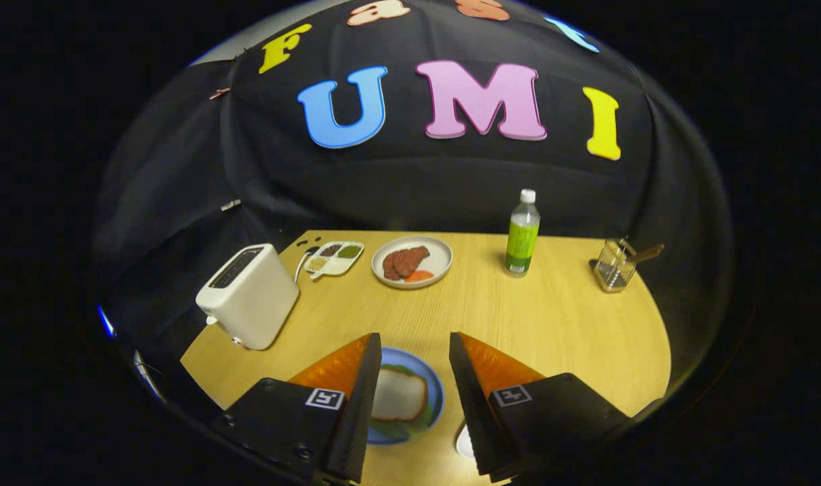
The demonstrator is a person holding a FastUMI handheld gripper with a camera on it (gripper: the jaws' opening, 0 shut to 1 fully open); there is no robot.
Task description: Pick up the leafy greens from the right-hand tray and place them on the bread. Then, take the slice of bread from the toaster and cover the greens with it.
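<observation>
A slice of bread [399, 395], pale with a browner crust, lies flat on leafy greens [410, 426] whose ruffled edges show around it, both resting on a round blue plate [432, 378] seen between the two fingers of the gripper [415, 351]. The jaws stand apart and grip nothing, each finger a wedge tapering to a blunt tip, hanging above the plate. A small white round thing [465, 442] shows partly beside the inner edge of the right finger (too hidden to tell what it is). The counter [558, 324] is light wood with a fine straight grain and a curved far edge; a wide bare stretch lies beyond the fingertips. To the left stands a white box-shaped toaster [248, 297] with rounded corners and a dark slot on top, near the counter's left edge. Beyond it lies a small white divided tray [334, 259] holding dark and green contents, and just beside that a pale round plate [412, 262] with reddish-brown slices and an orange piece. Farther right, well apart, stand a clear bottle [522, 234] with a green label and white cap, and a clear square holder [614, 264] with a brown-handled utensil, near the counter's right edge.
</observation>
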